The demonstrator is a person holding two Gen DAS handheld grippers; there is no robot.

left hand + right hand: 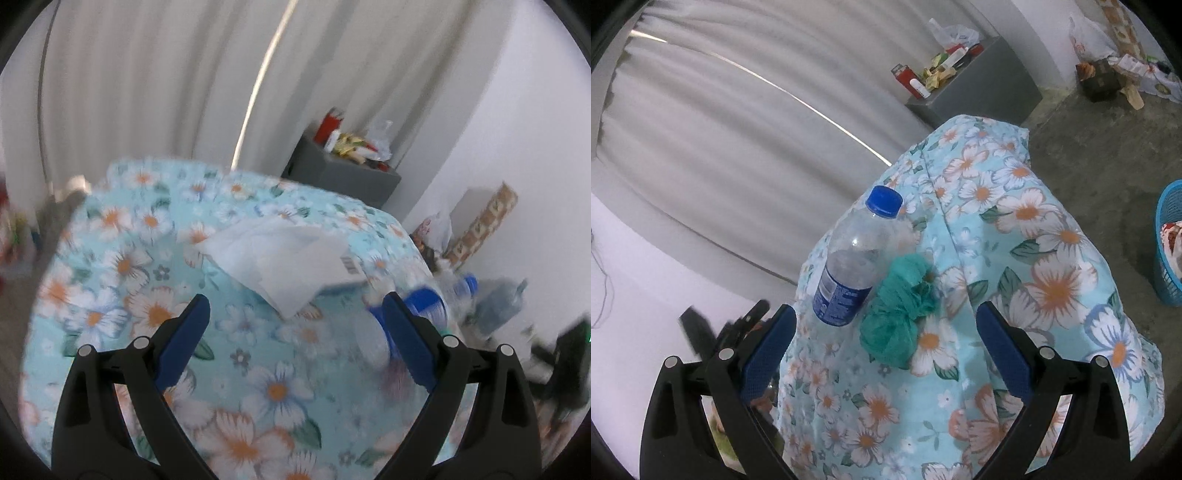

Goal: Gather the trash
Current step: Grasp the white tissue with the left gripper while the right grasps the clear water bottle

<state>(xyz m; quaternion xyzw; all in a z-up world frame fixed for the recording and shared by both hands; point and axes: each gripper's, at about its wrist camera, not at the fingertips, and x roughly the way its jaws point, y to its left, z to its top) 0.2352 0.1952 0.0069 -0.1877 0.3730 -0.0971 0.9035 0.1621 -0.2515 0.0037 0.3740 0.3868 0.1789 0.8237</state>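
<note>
Bottle [849, 264] upright, tilted, cap up; green wad [897, 314] touching it.

Both tongs — left [295, 306], right [886, 314] — gape empty.

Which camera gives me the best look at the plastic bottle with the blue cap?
The right wrist view: the plastic bottle lies sharp and whole on the floral cloth. The left wrist view shows it only blurred at the table's right edge.
</note>
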